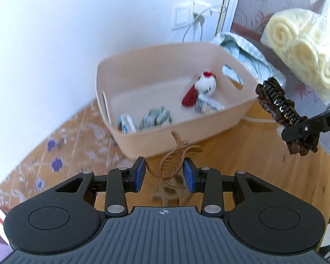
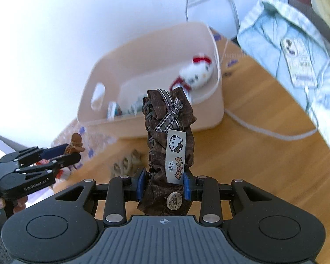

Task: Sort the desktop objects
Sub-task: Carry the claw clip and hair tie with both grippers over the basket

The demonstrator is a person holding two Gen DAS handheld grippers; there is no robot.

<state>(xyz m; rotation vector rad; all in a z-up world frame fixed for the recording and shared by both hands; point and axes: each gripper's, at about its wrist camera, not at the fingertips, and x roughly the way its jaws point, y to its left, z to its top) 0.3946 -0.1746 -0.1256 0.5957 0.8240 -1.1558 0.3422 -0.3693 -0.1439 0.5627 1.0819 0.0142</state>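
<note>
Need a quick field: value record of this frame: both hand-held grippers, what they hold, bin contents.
left hand-held gripper: shut on brown claw hair clip, above the wooden table
right hand-held gripper: shut on brown fabric hair clip with a Hello Kitty tag
bin: beige, on the table, ahead of both grippers
bin contents: white plush with red bow, small packets, blurred
behind bin: light blue garment, white cable
</note>
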